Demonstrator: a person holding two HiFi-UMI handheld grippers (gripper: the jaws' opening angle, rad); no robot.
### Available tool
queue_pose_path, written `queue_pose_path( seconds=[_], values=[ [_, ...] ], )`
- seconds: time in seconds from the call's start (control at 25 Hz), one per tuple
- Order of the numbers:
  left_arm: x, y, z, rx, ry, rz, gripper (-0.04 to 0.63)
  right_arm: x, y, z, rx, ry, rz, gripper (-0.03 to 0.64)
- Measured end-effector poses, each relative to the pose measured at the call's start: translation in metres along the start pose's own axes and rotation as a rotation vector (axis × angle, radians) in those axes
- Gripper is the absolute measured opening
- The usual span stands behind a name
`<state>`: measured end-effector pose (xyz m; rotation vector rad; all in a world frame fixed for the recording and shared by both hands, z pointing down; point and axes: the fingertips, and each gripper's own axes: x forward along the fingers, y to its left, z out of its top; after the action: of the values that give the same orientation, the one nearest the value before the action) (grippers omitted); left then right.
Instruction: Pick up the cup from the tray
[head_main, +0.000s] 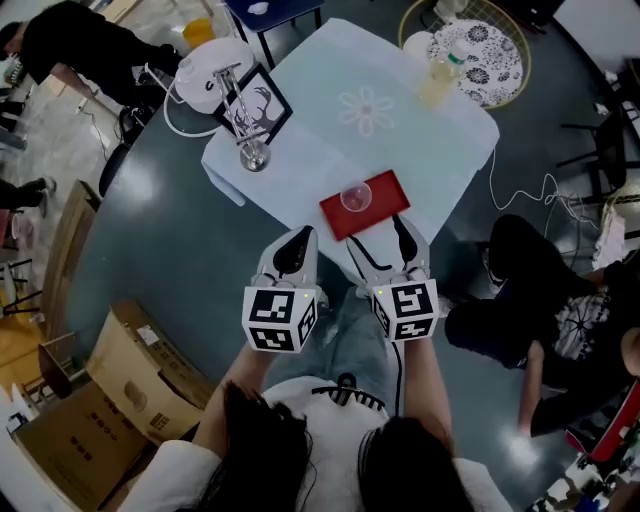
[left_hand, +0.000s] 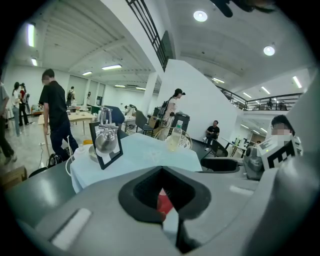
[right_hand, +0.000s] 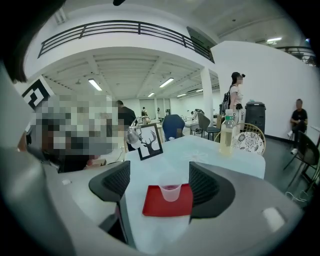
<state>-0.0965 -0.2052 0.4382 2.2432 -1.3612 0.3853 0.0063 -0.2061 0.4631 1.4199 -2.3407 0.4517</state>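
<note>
From the left gripper view little of the job can be seen: the left hand-held gripper fills the lower half, and through the notch in its black pads only a red sliver of the tray shows. The cup is hidden there. Its jaws are closed together with nothing between them, and it hangs over the floor just short of the bench, left of the tray.

On the bench's left side stand a framed deer picture and a shiny metal piece I cannot identify.

The cup stands upright on the red tray, close to the near edge of the bench. It is clear plastic and hard to pick out from above; the right gripper view shows a pinkish tint inside it.

The right hand-held gripper has its jaws spread wide and is holding nothing. The cup sits ahead, framed between the two pads, and neither pad touches it or the tray.

Further right, a bottle of yellowish liquid stands at the far corner.
</note>
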Motion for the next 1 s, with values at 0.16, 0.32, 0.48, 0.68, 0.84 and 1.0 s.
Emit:
queue_pose_path(
  seconds=[0.16,0.32,0.48,0.68,0.84,1.0],
  values=[
    [0.019,0.01,-0.015,-0.022,0.039,0.031,0.001,0.027,-0.01,-0.013,-0.01,0.024,0.021,0.393],
    [0.04,0.017,-0.026,-0.004,0.068,0.047,0.001,0.053,-0.02,-0.024,-0.011,0.031,0.029,0.407],
    [0.06,0.031,-0.039,-0.031,0.089,0.083,0.001,0.081,-0.022,-0.038,-0.03,0.058,0.065,0.417],
    [0.082,0.053,-0.055,-0.116,0.103,0.153,0.002,0.104,-0.022,-0.058,-0.075,0.095,0.096,0.433],
    [0.091,0.059,-0.061,-0.117,0.115,0.157,0.001,0.118,-0.019,-0.07,-0.096,0.12,0.103,0.433],
    [0.097,0.058,-0.063,-0.117,0.112,0.148,0.001,0.126,-0.022,-0.077,-0.084,0.126,0.088,0.413]
  ],
)
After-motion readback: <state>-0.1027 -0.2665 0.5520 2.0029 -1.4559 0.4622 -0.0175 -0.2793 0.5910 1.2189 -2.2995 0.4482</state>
